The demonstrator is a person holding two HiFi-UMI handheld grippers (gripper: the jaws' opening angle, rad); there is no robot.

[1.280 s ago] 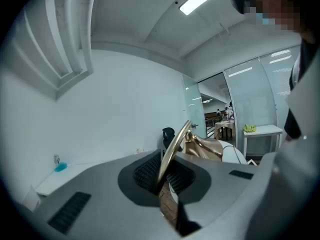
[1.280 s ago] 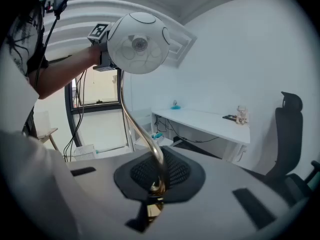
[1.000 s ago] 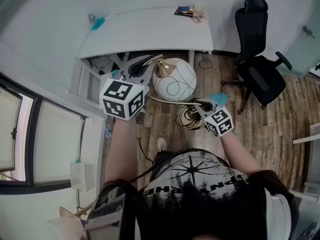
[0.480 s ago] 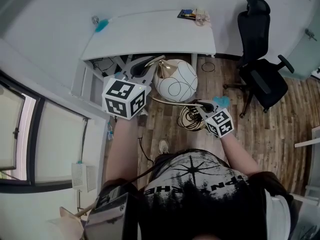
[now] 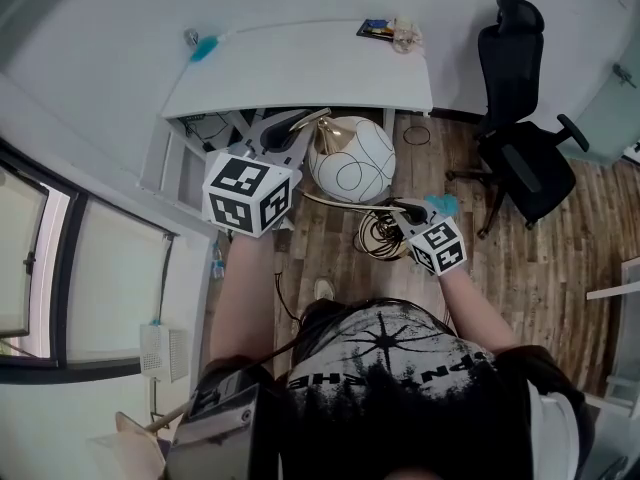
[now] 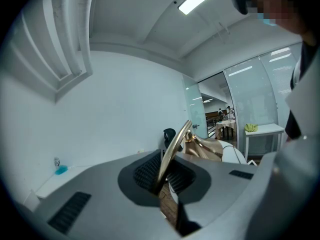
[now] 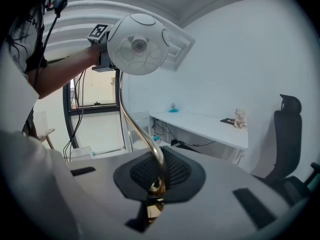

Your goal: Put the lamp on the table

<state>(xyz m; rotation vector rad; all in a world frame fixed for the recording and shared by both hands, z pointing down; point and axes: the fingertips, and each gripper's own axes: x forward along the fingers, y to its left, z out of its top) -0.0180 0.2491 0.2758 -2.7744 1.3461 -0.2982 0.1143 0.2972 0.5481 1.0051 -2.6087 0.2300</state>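
The lamp has a white globe shade (image 5: pixel 350 160) on a curved brass stem (image 5: pixel 335 201) and hangs in the air above the wooden floor, in front of the white table (image 5: pixel 300 68). My left gripper (image 5: pixel 290 128) is shut on the brass stem (image 6: pixel 172 151) near the globe (image 6: pixel 232 154). Lower down, my right gripper (image 5: pixel 405 209) is shut on the stem (image 7: pixel 131 119), whose curve rises to the globe (image 7: pixel 138 44) in the right gripper view. A coiled cord (image 5: pixel 378 233) dangles below the lamp.
A black office chair (image 5: pixel 520 138) stands to the right of the table. On the table lie a small blue thing (image 5: pixel 200 46) at the left and a few items (image 5: pixel 390 30) at the far right corner. Cables and frame parts sit under the table; a window is left.
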